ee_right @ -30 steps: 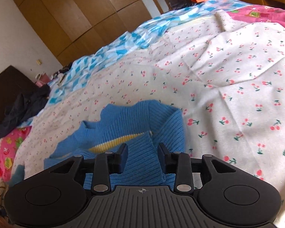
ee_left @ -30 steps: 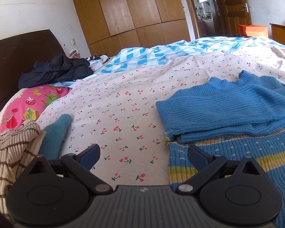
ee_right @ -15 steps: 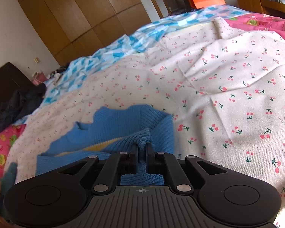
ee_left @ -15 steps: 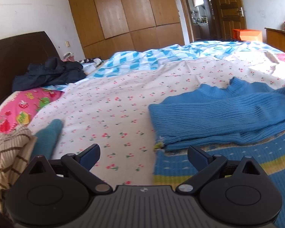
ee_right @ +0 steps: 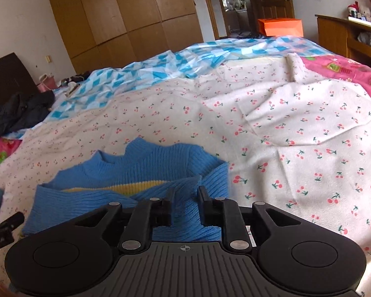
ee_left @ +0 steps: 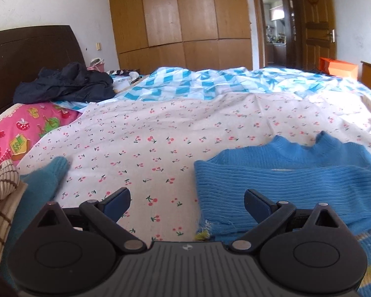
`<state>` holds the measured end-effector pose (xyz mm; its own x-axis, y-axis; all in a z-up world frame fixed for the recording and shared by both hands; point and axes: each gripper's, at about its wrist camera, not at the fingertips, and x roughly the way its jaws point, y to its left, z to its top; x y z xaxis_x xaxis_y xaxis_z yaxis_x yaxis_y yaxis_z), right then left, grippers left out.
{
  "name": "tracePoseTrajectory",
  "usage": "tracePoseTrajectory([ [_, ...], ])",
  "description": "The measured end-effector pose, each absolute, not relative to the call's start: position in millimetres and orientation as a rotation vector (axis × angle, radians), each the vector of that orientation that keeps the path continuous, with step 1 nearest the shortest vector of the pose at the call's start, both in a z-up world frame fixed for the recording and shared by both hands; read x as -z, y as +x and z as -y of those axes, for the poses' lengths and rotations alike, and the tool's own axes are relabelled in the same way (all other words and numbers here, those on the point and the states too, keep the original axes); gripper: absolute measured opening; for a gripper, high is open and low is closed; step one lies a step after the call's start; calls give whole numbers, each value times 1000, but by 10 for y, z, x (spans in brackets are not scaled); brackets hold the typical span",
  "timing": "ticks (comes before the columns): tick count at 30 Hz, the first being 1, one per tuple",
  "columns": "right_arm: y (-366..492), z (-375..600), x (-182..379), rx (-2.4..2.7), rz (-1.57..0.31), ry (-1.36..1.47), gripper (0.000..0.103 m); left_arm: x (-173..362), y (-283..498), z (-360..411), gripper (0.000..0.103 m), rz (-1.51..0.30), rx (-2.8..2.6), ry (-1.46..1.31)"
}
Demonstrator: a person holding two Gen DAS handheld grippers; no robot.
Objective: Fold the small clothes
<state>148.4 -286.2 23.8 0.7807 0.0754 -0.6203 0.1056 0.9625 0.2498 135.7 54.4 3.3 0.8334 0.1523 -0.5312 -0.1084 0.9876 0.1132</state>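
A small blue ribbed sweater with a yellow stripe lies partly folded on the cherry-print sheet. It also shows in the right wrist view. My left gripper is open and empty, low over the sweater's left edge. My right gripper is open by a narrow gap, just above the folded-over blue sleeve, holding nothing.
A brown-striped knit and a teal garment lie at my left. A dark jacket sits by the headboard. A blue checked sheet covers the far bed. An orange box and wooden cabinet stand at right.
My right gripper closed on the sweater's sleeve half a second ago and has now opened, leaving the sleeve folded over. My left gripper has dropped lower toward the sweater's left edge, still open.
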Motion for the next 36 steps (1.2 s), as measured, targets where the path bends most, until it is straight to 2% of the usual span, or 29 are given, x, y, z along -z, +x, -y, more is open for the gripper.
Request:
tracePoseTrajectory([
  [5,1599,2838,75,127,-802,215,22,229,1466,-599,103,-673,-162,132],
  [6,1592,2896,121,147,-815,233,29,237,1465,-616,103,-679,-158,120],
  [9,1512,2971,54,159,-803,286,30,220,1457,-634,103,-678,-152,101],
  [16,1309,2746,-226,173,-693,202,32,192,1433,-683,103,-666,-144,75],
  [20,1398,2684,-112,191,-742,178,32,203,1454,-758,103,-687,-142,34],
  [24,1522,2878,96,235,-833,327,33,207,1456,-811,103,-701,-147,-4],
  [31,1452,2740,-170,169,-710,237,33,188,1431,-768,103,-666,-166,15],
  [36,1741,2668,-57,106,-740,195,33,172,1417,-715,103,-620,-164,48],
])
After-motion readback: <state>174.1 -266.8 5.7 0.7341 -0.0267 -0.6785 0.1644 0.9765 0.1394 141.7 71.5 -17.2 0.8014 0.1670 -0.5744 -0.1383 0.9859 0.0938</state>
